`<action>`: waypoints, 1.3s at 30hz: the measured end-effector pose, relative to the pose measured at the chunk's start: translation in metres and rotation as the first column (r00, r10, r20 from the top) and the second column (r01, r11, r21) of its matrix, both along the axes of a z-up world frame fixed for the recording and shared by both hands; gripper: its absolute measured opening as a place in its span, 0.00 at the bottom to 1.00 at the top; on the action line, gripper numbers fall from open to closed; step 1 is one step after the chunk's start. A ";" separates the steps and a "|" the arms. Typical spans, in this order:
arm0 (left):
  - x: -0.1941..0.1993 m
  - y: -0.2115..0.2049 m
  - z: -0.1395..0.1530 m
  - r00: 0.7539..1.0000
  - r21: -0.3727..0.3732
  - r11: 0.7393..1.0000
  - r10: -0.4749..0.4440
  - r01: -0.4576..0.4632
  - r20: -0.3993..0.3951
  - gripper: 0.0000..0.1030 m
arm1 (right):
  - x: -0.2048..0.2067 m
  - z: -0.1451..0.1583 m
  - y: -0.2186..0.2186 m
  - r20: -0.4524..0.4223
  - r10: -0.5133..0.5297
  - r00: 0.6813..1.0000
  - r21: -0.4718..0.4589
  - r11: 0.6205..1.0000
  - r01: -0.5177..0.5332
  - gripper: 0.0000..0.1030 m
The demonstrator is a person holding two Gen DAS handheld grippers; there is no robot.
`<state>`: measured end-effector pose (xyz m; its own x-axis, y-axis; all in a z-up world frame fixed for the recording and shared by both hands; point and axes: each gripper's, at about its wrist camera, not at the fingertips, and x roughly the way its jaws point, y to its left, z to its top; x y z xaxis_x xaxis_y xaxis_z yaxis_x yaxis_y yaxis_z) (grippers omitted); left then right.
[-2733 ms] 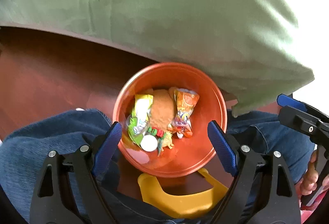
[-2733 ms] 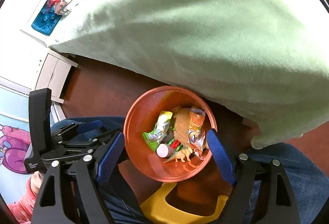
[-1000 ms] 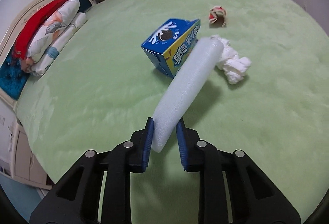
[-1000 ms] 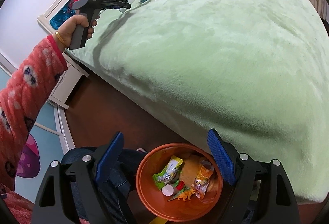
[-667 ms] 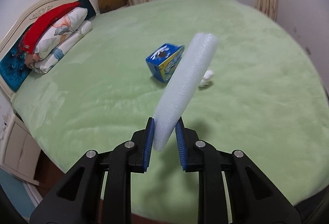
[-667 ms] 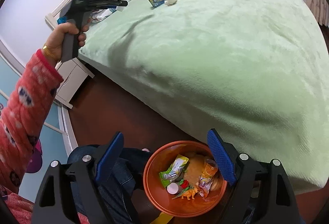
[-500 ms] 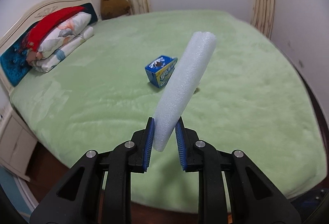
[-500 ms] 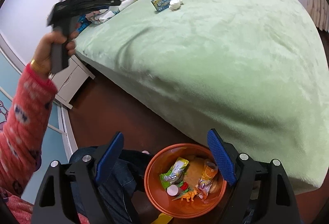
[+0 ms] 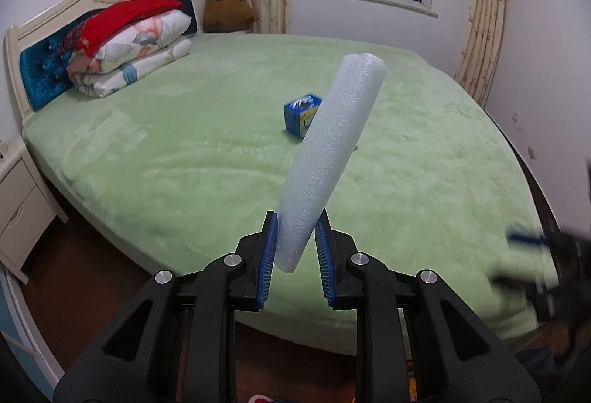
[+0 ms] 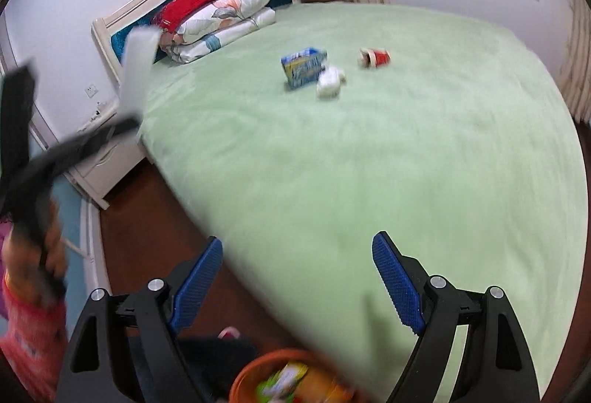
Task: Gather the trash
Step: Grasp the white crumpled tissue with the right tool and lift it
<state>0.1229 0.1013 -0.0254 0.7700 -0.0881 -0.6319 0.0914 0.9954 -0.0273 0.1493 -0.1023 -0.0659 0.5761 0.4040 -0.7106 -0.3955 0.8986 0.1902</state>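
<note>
**Two wrist views over one bed**

The left wrist camera looks from beyond the foot of the bed (image 9: 184,152) toward the headboard and window. The right wrist camera looks from higher, tilted down. Both share the bed, the blue carton (image 9: 301,113) (image 10: 303,66) and the pillows (image 9: 129,48).

The foam tube (image 9: 330,159) looks matt and finely pebbled, the bed cover (image 9: 184,152) plush cloth. The floor (image 10: 147,218) is glossy wood, the carton (image 10: 303,67) printed paper.
</note>
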 end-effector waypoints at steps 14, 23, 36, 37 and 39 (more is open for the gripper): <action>0.019 0.033 -0.037 0.996 -0.039 0.997 0.062 -0.065 -0.071 0.20 | 0.258 -0.014 0.088 -0.086 -0.184 0.979 -0.095 0.980 0.176 0.79; 0.022 0.042 -0.043 0.995 -0.070 0.995 0.061 -0.067 -0.084 0.20 | 0.304 -0.043 0.105 -0.213 -0.242 0.947 -0.149 0.966 0.213 0.33; -0.002 0.019 -0.020 0.998 -0.087 0.996 0.025 -0.029 -0.050 0.20 | 0.207 0.019 0.054 -0.050 -0.176 0.983 -0.109 0.979 0.170 0.32; -0.004 0.015 -0.017 0.999 -0.089 0.996 0.017 -0.021 -0.048 0.20 | 0.197 0.023 0.050 -0.042 -0.172 0.984 -0.104 0.981 0.166 0.32; -0.013 0.003 -0.009 0.999 -0.095 0.996 -0.007 0.004 -0.038 0.20 | 0.168 0.035 0.035 -0.022 -0.165 0.986 -0.092 0.982 0.162 0.32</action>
